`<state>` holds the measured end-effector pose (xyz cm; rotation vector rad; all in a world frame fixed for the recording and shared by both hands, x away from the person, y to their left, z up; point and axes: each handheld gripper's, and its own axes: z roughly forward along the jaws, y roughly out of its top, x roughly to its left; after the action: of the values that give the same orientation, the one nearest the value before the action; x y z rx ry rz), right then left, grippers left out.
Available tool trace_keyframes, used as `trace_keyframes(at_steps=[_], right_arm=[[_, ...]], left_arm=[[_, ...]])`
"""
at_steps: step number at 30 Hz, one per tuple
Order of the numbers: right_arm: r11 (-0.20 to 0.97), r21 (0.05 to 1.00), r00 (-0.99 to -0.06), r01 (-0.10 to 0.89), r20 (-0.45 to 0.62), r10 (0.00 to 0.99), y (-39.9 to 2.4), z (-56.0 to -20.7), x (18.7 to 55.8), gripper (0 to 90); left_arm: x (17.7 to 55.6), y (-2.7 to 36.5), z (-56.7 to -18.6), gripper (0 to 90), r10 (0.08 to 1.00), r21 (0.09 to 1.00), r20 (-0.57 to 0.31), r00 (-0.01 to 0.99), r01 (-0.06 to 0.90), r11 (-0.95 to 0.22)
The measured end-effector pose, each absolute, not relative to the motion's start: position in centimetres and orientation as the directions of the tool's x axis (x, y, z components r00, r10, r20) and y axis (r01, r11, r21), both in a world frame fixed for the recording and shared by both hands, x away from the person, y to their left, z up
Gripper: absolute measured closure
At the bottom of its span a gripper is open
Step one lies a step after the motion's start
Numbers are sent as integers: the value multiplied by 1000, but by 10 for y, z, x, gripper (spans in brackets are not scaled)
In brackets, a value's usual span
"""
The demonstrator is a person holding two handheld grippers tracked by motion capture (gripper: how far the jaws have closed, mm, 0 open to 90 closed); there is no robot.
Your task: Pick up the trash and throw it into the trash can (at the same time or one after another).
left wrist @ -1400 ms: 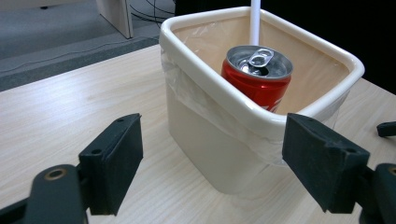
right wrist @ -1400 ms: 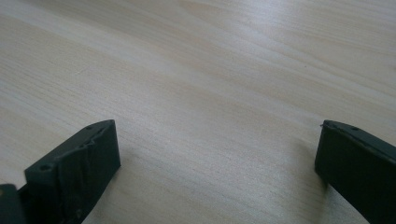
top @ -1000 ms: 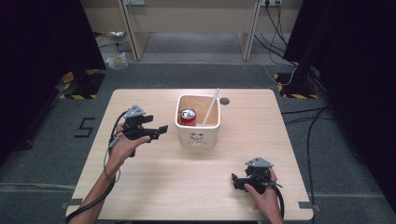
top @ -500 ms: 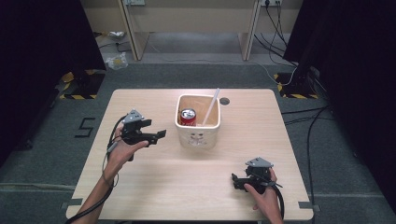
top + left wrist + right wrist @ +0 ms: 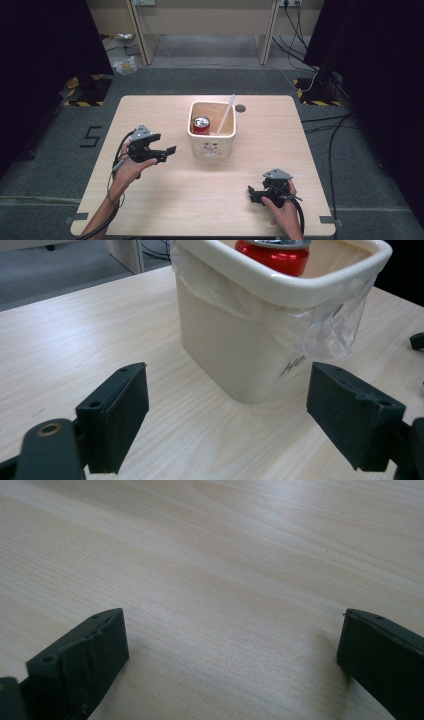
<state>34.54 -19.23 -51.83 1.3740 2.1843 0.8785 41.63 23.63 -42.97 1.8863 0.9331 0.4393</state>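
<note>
bin point(image 5: 212, 140): cream, plastic-lined, upright mid-surface nearer the far edge | holds red can point(image 5: 201, 125), white straw point(image 5: 225, 115) | left gripper point(image 5: 167, 152): jaws wide open, empty, near bin's left | right gripper point(image 5: 252, 194): jaws open, empty, near-right corner of surface point(image 5: 150, 200)

Count: 1 cream bin point(image 5: 212, 146) with 1 clear liner bag point(image 5: 320, 327), just ahead of the left gripper point(image 5: 169, 152). Inside it: 1 red can point(image 5: 201, 125) on the side nearer that gripper, 1 white straw point(image 5: 226, 114) on the far side. 2 grippers total; right gripper point(image 5: 251, 194) sits well apart from the bin. 1 table point(image 5: 165, 200).
</note>
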Motion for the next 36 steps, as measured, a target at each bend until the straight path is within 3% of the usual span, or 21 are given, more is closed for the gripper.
trace_keyframes(at_steps=[36], right_arm=[[312, 699, -426, 643, -12, 905, -192, -518, 345, 4]], left_arm=[[388, 240, -466, 171, 750, 851, -59, 659, 425, -307]])
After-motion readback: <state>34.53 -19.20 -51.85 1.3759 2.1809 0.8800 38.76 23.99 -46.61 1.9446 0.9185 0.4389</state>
